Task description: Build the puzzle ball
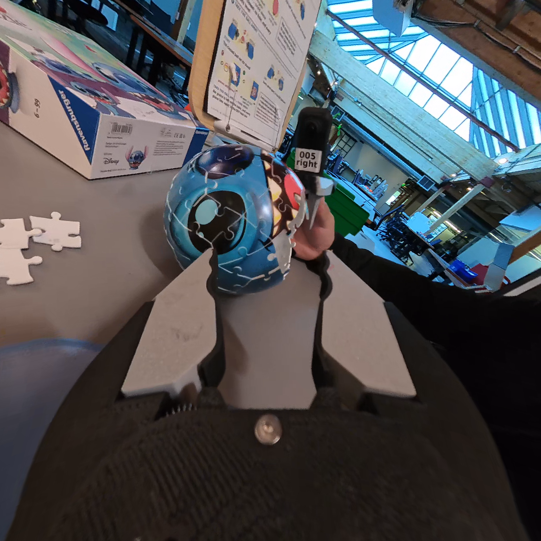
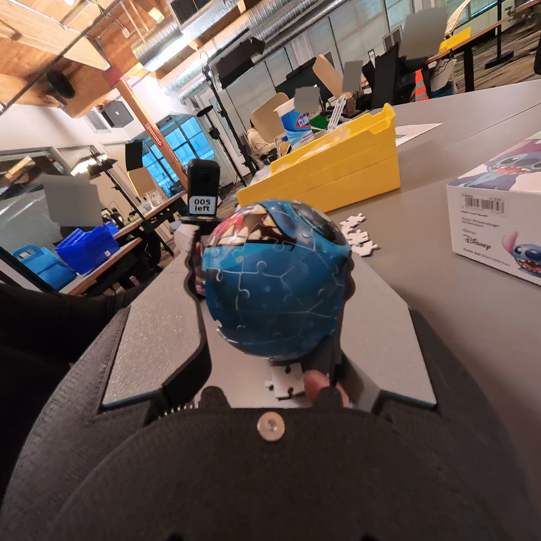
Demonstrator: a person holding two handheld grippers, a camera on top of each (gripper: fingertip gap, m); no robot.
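While both grippers' grey jaws flank it, glossy round puzzle ball (image 2: 275,281) shows jigsaw seams

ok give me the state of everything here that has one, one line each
ball: partly built, one side open, held between both grippers
right gripper: shut on ball
left gripper: open around ball's edge
loose pieces: white side up, on table
box: closed, lying flat
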